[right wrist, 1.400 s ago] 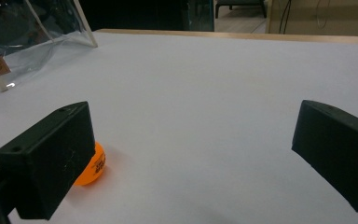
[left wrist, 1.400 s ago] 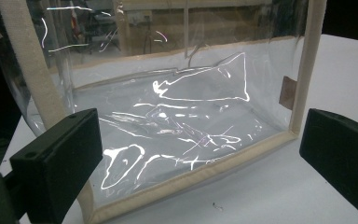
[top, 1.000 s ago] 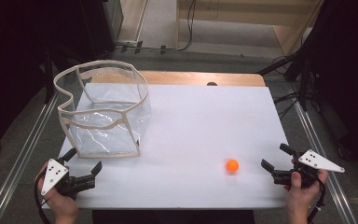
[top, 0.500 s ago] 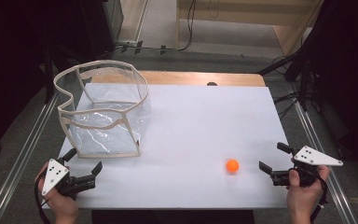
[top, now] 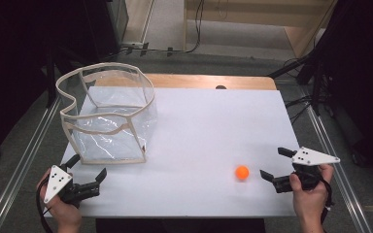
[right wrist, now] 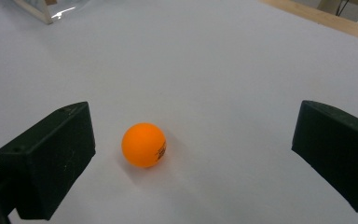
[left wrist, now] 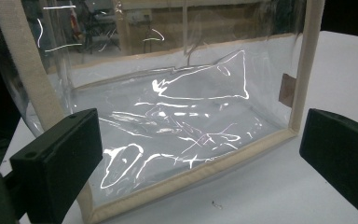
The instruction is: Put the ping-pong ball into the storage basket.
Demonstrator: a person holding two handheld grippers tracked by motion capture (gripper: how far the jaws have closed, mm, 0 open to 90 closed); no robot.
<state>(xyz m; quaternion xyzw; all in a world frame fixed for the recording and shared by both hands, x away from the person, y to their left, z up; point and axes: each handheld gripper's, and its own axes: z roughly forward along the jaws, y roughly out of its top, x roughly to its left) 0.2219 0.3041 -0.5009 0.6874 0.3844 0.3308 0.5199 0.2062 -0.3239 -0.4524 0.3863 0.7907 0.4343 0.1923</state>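
The bag at the upper left of the high view is clear glossy plastic, wrinkled and catching glare, edged with matt beige cloth tape. The orange ball looks smooth, faintly shiny plastic. It lies on a matt white table top with bare wood at its far edge, and the jaws are matt black plastic.

High view overhead — tool views close, low.

Orange ball, white table, clear bag with beige trim.
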